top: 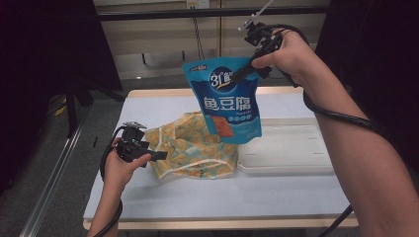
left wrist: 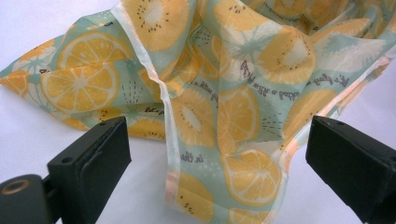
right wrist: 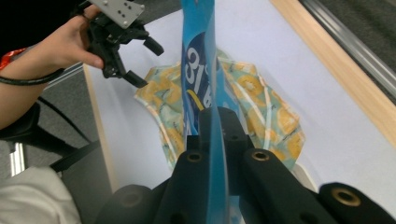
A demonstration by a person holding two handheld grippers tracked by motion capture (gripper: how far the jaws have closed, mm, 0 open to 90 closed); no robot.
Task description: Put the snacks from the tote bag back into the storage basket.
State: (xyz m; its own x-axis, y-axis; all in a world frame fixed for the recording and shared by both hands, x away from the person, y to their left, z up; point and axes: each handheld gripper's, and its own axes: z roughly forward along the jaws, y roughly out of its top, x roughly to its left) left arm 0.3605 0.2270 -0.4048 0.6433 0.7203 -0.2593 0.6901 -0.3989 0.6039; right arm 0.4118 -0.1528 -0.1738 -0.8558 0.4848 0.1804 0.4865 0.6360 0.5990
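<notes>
Dark curtains flank your workspace, and between them a white-topped table (top: pixel 148 197) with a wooden edge carries everything you are handling. Your right gripper (top: pixel 243 75) is clenched on the upper corner of a blue snack pouch (top: pixel 226 98) and holds it in the air above the table; the pouch hangs upright with its printed front toward the high view. From the right gripper view you see the blue snack pouch (right wrist: pixel 201 70) edge-on, pinched between the two black jaws and running straight up the middle of the picture.

Below the pouch, a lemon-print bag (top: pixel 190 145) lies crumpled on the table, just beside a white tray (top: pixel 291 153) that sits to its right. Your left gripper (top: pixel 160 156) rests low at the left side of that bag with its jaws released. In the left gripper view the jaws stand wide apart, and the lemon-print bag (left wrist: pixel 224 93) lies between and beyond them; neither pad presses on the fabric.
</notes>
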